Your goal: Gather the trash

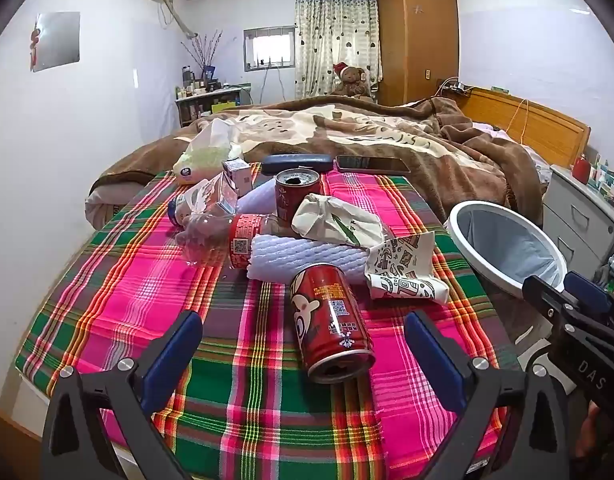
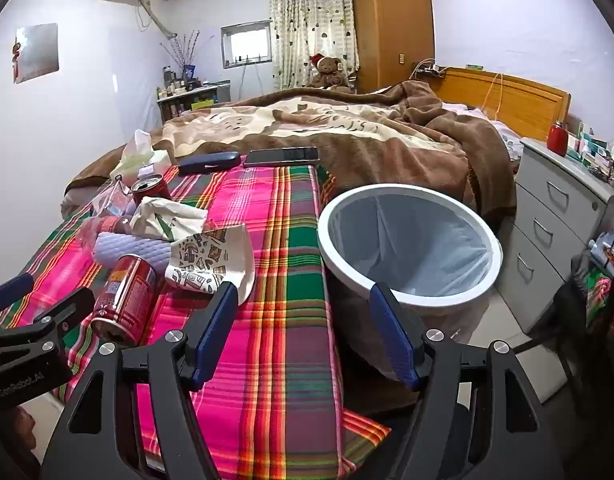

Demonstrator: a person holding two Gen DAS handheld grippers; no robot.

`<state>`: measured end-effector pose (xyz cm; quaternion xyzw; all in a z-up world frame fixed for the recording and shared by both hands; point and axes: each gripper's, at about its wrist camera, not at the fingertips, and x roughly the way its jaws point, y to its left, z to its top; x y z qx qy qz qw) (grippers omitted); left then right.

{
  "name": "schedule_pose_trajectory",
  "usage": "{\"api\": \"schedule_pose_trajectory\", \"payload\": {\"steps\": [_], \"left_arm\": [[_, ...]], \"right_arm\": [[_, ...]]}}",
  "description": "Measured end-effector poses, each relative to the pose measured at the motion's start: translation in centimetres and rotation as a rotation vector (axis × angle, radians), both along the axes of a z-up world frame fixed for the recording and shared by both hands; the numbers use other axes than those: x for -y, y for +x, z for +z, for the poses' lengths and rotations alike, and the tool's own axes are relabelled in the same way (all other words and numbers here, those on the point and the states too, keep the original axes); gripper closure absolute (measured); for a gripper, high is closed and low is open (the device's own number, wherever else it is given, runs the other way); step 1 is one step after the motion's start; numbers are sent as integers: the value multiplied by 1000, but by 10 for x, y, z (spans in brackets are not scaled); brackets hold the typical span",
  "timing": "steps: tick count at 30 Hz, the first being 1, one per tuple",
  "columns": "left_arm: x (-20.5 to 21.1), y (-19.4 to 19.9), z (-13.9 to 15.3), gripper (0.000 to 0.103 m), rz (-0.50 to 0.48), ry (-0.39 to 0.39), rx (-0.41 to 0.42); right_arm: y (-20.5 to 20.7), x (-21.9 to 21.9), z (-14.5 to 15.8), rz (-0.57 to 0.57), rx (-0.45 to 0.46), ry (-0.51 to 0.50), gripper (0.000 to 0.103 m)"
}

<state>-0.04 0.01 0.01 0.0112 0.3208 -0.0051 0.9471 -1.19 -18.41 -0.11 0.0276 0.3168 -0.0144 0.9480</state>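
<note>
Trash heap on plaid cloth (image 1: 119, 292) over bed: tipped red can (image 1: 331, 324) nearest, upright can (image 1: 295, 196), crushed bottle (image 1: 223, 236), printed paper cup (image 1: 407, 272). Left tongs (image 1: 303, 336) gaping wide, empty, straddling tipped can, not touching. Right tongs (image 2: 303, 320) spread, empty. White-rimmed bin (image 2: 411, 292) just beside bed edge.

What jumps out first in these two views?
The loud pink-and-green plaid cloth covering the near end of the bed, with a trash pile on it. A red can lies on its side between the open left gripper's fingers. The white-rimmed bin stands beside the bed.
</note>
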Motion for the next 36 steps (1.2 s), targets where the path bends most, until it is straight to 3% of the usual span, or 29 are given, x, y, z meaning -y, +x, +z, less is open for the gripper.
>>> {"api": "schedule_pose_trajectory", "payload": {"steps": [36], "left_arm": [[-6,-4,3,1,21,4,-7]], "right_arm": [[-5,-1,2,14,9,23,33]]}}
